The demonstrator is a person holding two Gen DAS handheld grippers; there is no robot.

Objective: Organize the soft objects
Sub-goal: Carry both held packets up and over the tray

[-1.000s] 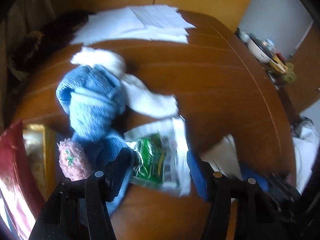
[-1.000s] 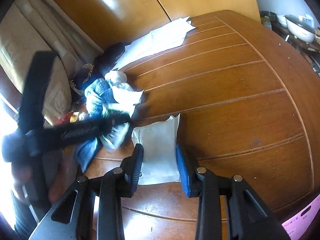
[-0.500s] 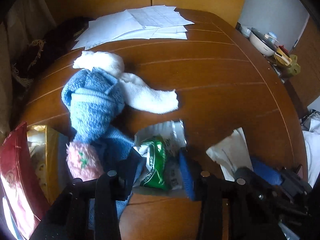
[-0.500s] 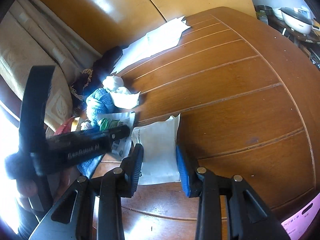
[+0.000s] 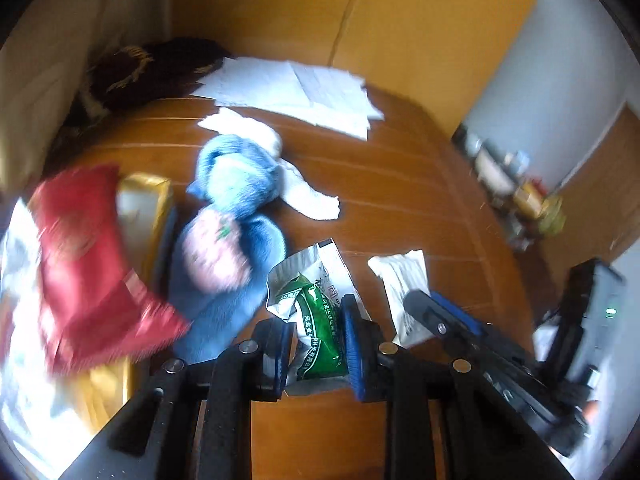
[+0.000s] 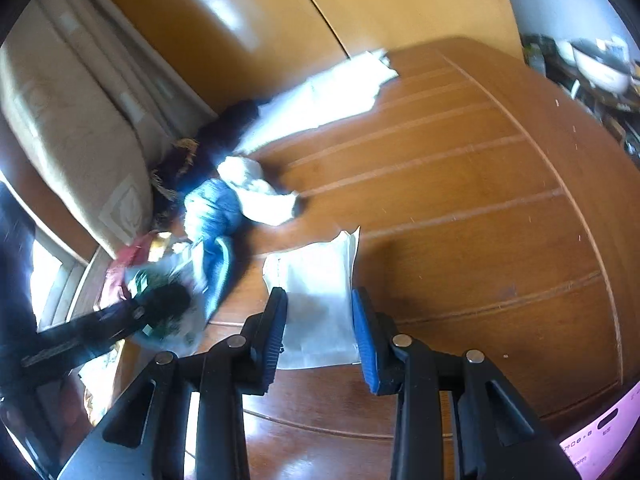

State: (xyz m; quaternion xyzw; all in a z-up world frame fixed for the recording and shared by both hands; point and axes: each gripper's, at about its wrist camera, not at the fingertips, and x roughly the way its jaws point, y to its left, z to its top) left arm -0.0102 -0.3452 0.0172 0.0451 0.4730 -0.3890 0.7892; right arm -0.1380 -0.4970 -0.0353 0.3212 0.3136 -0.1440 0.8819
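Note:
My left gripper (image 5: 316, 340) is shut on a crinkled green and white packet (image 5: 314, 320) and holds it just above the wooden table (image 5: 400, 200). A blue towel bundle (image 5: 236, 184) with a pink fluffy ball (image 5: 212, 256) and a white cloth (image 5: 304, 192) lie beyond it. My right gripper (image 6: 320, 320) is open, its fingers on either side of a flat white pouch (image 6: 320, 292) on the table. The left gripper with the packet (image 6: 168, 312) shows blurred at the left of the right wrist view.
A red bag (image 5: 84, 252) and a gold box (image 5: 140, 208) sit at the table's left edge. White papers (image 5: 296, 92) and a dark fringed cloth (image 5: 148, 72) lie at the far side. Cluttered dishes (image 5: 512, 184) stand beyond the right edge.
My left gripper has closed on the green and white packet and lifted it back and to the left. The right gripper has stayed open over the white pouch.

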